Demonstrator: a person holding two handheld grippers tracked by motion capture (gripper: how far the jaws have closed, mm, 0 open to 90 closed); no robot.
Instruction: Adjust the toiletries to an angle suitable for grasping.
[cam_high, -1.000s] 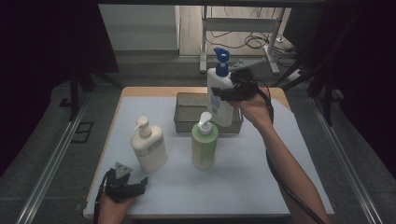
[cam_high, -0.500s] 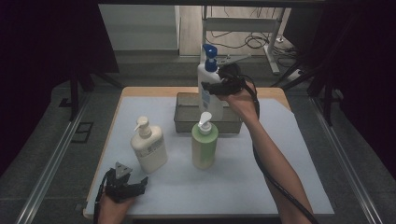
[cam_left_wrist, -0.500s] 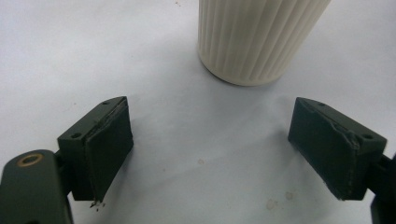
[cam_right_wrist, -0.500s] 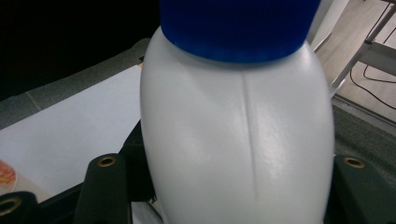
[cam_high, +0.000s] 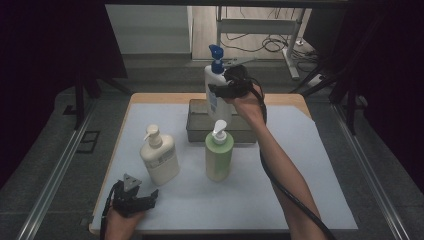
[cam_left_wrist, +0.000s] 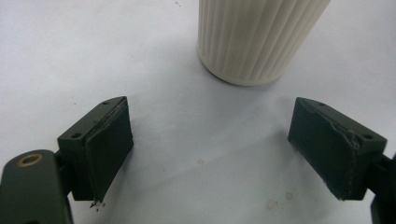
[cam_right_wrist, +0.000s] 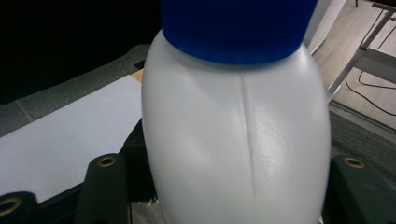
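The right gripper (cam_high: 225, 91) clamps its jaws on a white plastic pump bottle with a blue pump top (cam_high: 214, 85), held above a grey rectangular metal tray (cam_high: 196, 127). A cream pump bottle (cam_high: 160, 157) and a green pump bottle (cam_high: 219, 154) stand on the white-covered table (cam_high: 310, 165). The left gripper (cam_high: 134, 195) rests near the table's front edge.

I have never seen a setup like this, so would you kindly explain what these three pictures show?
A person at a table holds a hand-held two-jaw tool in each hand. The high view looks down from above; each of the other two pictures comes from a camera riding on one tool. The right tool grips a white bottle with a blue pump above a grey bin. The left tool rests open near a cream pump bottle. A green pump bottle stands on the white mat.
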